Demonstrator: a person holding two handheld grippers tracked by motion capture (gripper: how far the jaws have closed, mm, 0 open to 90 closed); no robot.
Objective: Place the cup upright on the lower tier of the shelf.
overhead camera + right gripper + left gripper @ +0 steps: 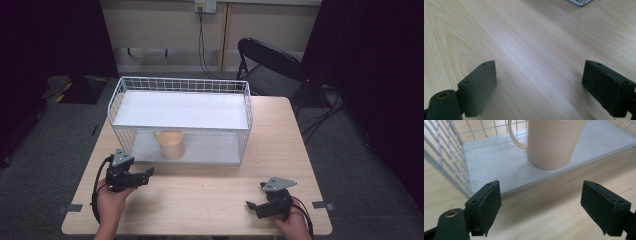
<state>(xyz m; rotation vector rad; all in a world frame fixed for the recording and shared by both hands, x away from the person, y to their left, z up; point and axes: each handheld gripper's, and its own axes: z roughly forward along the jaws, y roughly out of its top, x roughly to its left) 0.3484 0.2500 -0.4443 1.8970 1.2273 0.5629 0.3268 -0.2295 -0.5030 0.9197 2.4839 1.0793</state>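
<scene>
The right gripper [256, 205] rested open and empty over the near right of the table [210, 195]. Further in at the left, the left gripper [148, 174] gaped wide, empty, aimed at the cream mug [170, 143] on the lower shelf of the wire rack [180, 120]. Judged mid-approach; next, advancing until the jaws straddled the mug.

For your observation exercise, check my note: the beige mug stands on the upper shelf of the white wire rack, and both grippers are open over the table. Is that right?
Not quite. The beige mug stands on the lower shelf of the white wire rack, as the high view shows. The left gripper and right gripper are indeed open over the table.
</scene>
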